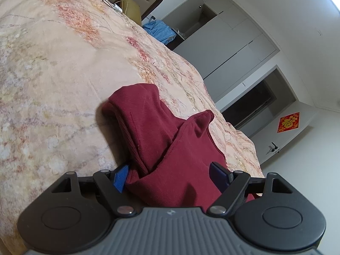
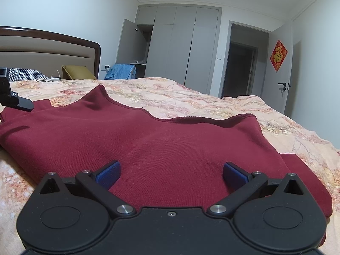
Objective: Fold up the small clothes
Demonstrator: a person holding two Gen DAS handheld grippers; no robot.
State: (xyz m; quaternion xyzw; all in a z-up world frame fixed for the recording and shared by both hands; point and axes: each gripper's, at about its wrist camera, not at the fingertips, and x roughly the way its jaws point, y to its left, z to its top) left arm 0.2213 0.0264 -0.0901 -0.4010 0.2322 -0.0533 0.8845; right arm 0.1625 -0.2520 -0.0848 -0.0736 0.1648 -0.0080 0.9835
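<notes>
A dark red knit top (image 2: 161, 140) lies rumpled on the floral bedspread (image 2: 191, 99), between the spread-apart jaws of the left gripper (image 1: 170, 175) and right gripper (image 2: 171, 175).

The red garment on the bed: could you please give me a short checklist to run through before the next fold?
1. Left gripper open around a raised fold: ok.
2. Right gripper open over the red garment: ok.
3. Either gripper holding cloth: not ok, pads apart.
4. Garment flat: not ok, bunched at the left gripper.
5. Floral bedspread free beyond the garment: ok.
6. Sleeve positions: cannot tell.
</notes>
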